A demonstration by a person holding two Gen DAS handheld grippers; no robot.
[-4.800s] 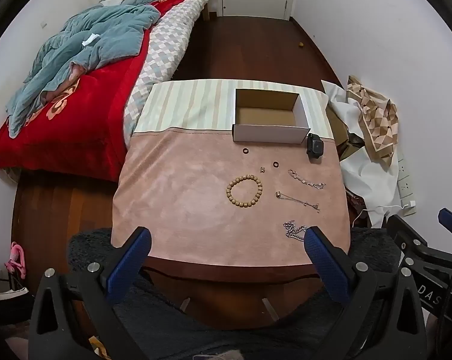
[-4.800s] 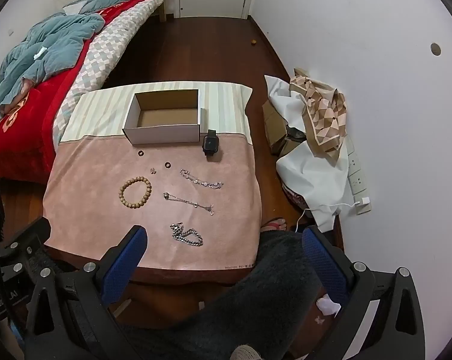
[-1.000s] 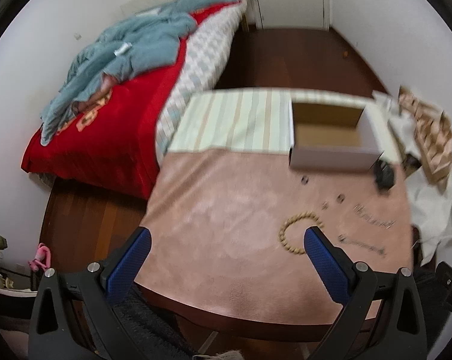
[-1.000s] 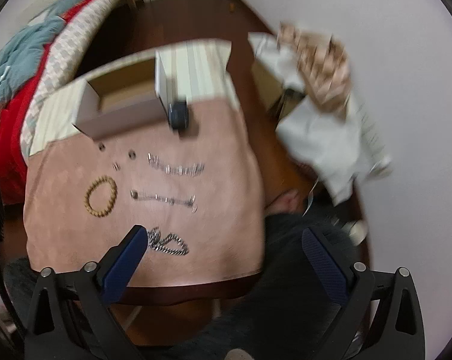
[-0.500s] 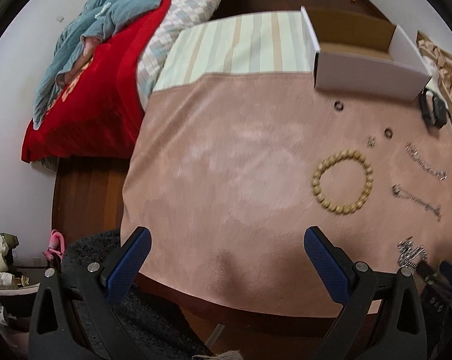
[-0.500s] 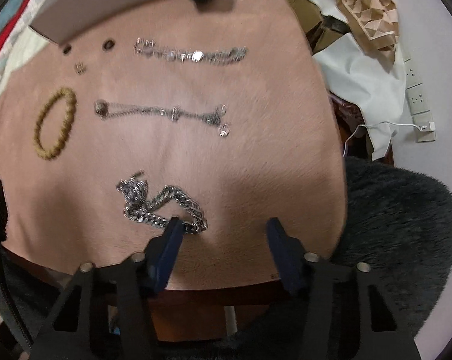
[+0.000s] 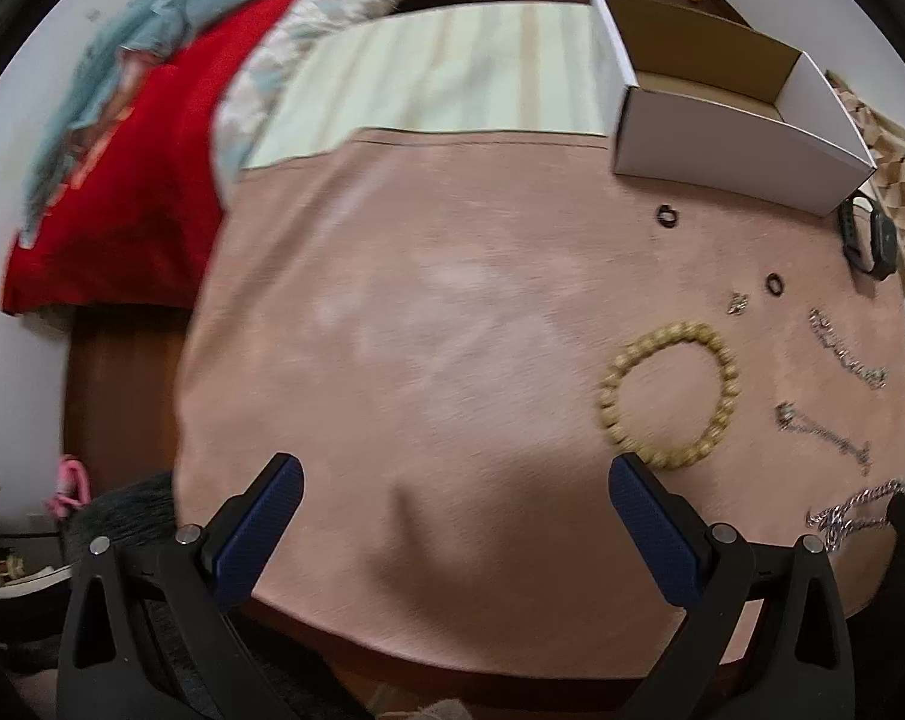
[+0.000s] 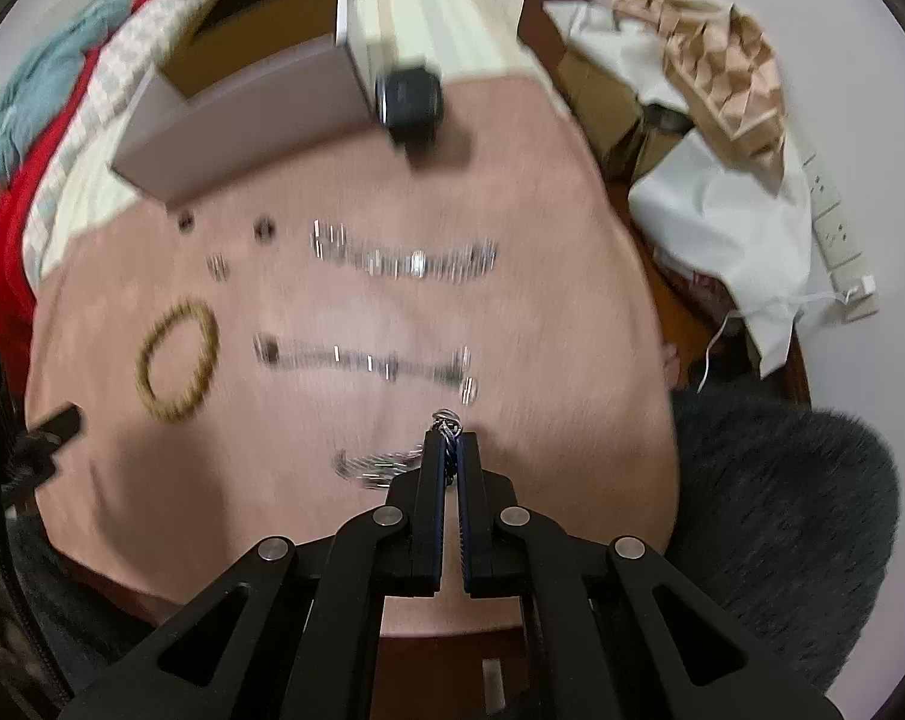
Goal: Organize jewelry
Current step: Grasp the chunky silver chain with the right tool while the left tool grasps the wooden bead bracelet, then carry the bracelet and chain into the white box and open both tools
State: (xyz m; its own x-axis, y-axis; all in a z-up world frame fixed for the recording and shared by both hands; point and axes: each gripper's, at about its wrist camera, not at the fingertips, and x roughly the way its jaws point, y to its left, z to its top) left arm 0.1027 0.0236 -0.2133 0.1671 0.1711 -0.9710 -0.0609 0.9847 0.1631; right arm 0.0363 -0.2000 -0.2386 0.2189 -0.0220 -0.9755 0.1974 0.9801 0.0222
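Your right gripper [image 8: 450,441] pinches only one end of the chunky chain [image 8: 386,461]; lifting toward the box [image 8: 242,114], it may slip free. Your left gripper [image 7: 452,501] is spread.

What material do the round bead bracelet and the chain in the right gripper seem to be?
Bead bracelet: probably wood, matte tan round beads. Chain: likely metal, silvery links with bright glints, pinched by the right gripper; blur leaves the finish unclear.
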